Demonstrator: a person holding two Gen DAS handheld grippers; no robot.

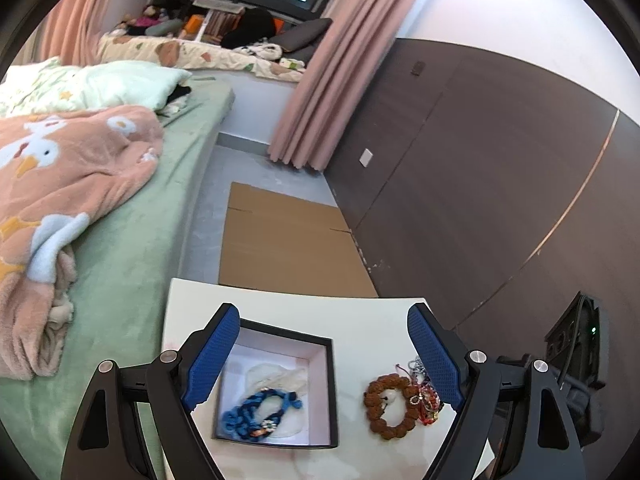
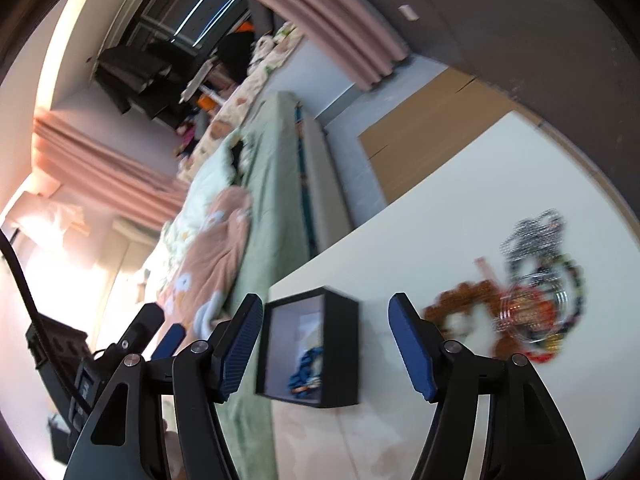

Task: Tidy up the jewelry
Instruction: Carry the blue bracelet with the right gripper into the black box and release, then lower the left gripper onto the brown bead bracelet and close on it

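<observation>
A black square box (image 1: 326,396) with a pale inside sits on a small white table (image 1: 288,304). A blue braided bracelet (image 1: 260,412) lies in it on a white pouch. A brown bead bracelet (image 1: 386,406) lies on the table right of the box, beside a tangle of red, silver and dark jewelry (image 1: 426,396). My left gripper (image 1: 324,356) is open and empty above the box. In the right wrist view the box (image 2: 340,344), the brown bracelet (image 2: 460,304) and the blurred jewelry pile (image 2: 536,292) show. My right gripper (image 2: 326,344) is open and empty, over the box.
A bed with a green sheet (image 1: 120,248) and a pink blanket (image 1: 60,184) stands left of the table. Flat cardboard (image 1: 288,240) lies on the floor beyond it. A dark wall panel (image 1: 480,168) runs along the right. Pink curtains (image 1: 332,80) hang behind.
</observation>
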